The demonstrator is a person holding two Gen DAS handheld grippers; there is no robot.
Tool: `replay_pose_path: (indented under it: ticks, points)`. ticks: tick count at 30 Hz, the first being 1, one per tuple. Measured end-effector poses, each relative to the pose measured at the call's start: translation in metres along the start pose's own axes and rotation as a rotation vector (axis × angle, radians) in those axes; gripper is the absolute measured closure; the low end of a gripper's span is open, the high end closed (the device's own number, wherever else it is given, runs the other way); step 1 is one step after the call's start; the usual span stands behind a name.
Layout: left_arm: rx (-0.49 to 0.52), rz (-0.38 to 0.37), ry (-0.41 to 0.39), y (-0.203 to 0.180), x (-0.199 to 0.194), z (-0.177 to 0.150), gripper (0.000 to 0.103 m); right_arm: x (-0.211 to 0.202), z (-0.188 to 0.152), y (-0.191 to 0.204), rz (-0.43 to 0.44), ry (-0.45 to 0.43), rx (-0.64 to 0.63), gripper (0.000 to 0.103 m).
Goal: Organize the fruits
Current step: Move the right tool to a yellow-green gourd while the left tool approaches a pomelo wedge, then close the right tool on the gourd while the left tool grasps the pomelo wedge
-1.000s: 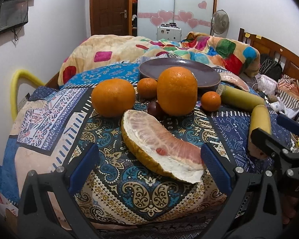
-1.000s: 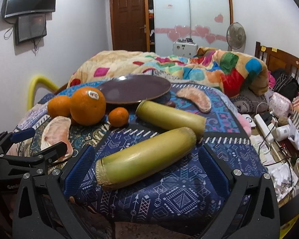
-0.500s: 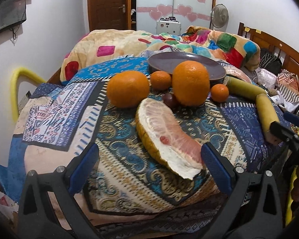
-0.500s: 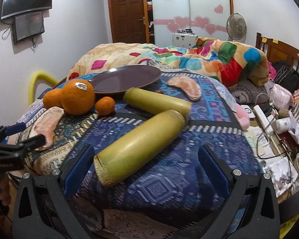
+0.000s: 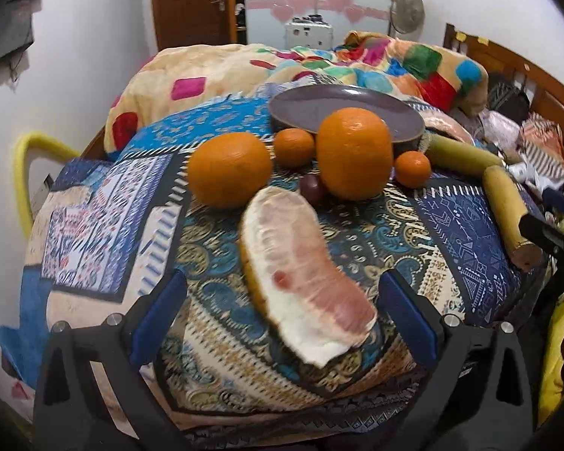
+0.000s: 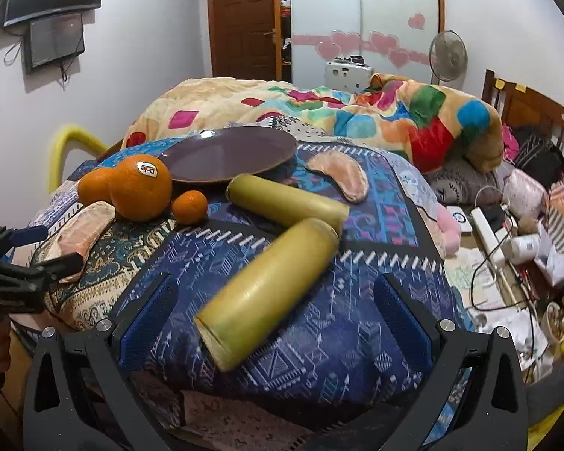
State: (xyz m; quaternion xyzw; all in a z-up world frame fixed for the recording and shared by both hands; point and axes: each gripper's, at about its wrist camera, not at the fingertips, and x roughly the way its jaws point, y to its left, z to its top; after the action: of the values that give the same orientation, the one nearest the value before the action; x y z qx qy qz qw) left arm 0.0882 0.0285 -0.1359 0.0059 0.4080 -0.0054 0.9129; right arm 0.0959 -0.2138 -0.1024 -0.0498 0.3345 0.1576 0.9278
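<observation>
- The left gripper [image 5: 280, 312] hangs with fingers spread wide and empty around the near end of the pomelo wedge [image 5: 300, 274]; it should be pinched mid-body, gently.
- Oranges [image 5: 353, 152] sit behind the wedge, before the empty plate [image 5: 406, 120].
- The right gripper [image 6: 274, 323], equally wide and empty, frames the nearer yellow-green stalk [image 6: 267, 293]; grasp across its width, since it may roll.
- A soft patterned bedspread [image 6: 357, 338] lies under everything, in a cluttered bedroom.

On the patterned bed cover [image 5: 105, 225], a peeled pomelo wedge [image 5: 300, 282] lies in front of two large round oranges [image 5: 229, 169], with the round brown ceramic plate [image 5: 394, 112] behind them. Two yellow-green sugarcane segments [image 6: 267, 293] lie to their right.
</observation>
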Motion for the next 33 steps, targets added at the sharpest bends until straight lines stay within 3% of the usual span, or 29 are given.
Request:
replay_pose_path:
  ticks: [5, 10, 15, 17, 19, 24, 27, 33]
  points:
    - [-0.001, -0.042, 0.057, -0.001, 0.014, 0.010, 0.016, 0.009, 0.011, -0.008, -0.002, 0.022, 0.019, 0.001]
    - [-0.017, -0.073, 0.079, 0.004, 0.019, 0.017, 0.031, 0.027, 0.015, -0.017, 0.004, 0.106, 0.041, 0.016]
    - [0.022, -0.078, 0.090, 0.005, 0.022, 0.023, 0.042, 0.041, 0.013, -0.015, 0.040, 0.176, 0.017, 0.020]
    - [0.032, -0.081, 0.094, 0.007, 0.023, 0.026, 0.050, 0.045, 0.015, -0.015, 0.078, 0.201, 0.022, 0.031]
    - [0.038, -0.104, 0.101, 0.012, 0.023, 0.027, 0.050, 0.049, 0.016, -0.012, 0.123, 0.221, 0.010, 0.040]
    - [0.077, -0.132, 0.113, 0.018, 0.020, 0.024, 0.051, 0.046, 0.016, 0.007, 0.114, 0.216, -0.137, 0.057]
    - [0.096, -0.128, 0.127, 0.019, 0.019, 0.024, 0.050, 0.045, 0.017, 0.011, 0.122, 0.228, -0.194, 0.059]
    - [0.072, -0.107, 0.149, 0.020, 0.025, 0.026, 0.041, 0.048, 0.021, 0.007, 0.130, 0.269, -0.185, 0.059]
